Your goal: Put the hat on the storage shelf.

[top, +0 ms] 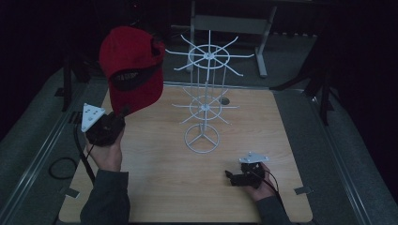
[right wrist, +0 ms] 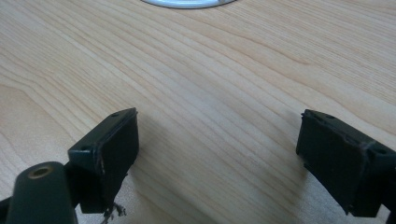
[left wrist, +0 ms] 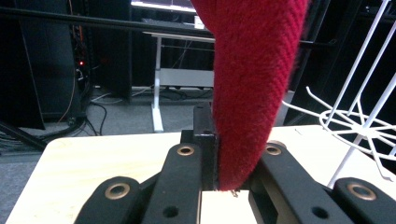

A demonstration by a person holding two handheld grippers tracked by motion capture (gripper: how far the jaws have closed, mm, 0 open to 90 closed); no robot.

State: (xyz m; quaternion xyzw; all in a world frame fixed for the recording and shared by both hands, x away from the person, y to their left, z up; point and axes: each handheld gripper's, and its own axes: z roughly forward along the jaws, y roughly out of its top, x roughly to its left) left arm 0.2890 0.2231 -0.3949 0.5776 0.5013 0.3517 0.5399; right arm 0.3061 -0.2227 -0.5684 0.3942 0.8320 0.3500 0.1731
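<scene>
A red cap (top: 131, 70) hangs in the air at the table's left, held by its brim. My left gripper (top: 123, 114) is shut on that brim from below; in the left gripper view the red fabric (left wrist: 252, 88) rises from between the black jaws. A white wire rack (top: 205, 93) with two tiers of spokes stands at the table's middle, to the right of the cap. My right gripper (top: 230, 176) rests low on the wooden table (top: 164, 187) at the front right, and its jaws (right wrist: 217, 154) stand wide open over bare wood with nothing between them.
The rack's round base (top: 202, 137) sits on the table between the two grippers, and its rim (right wrist: 187, 3) edges the top of the right gripper view. A white desk frame (top: 230, 23) stands on the floor beyond the table. Black cables trail from both grippers.
</scene>
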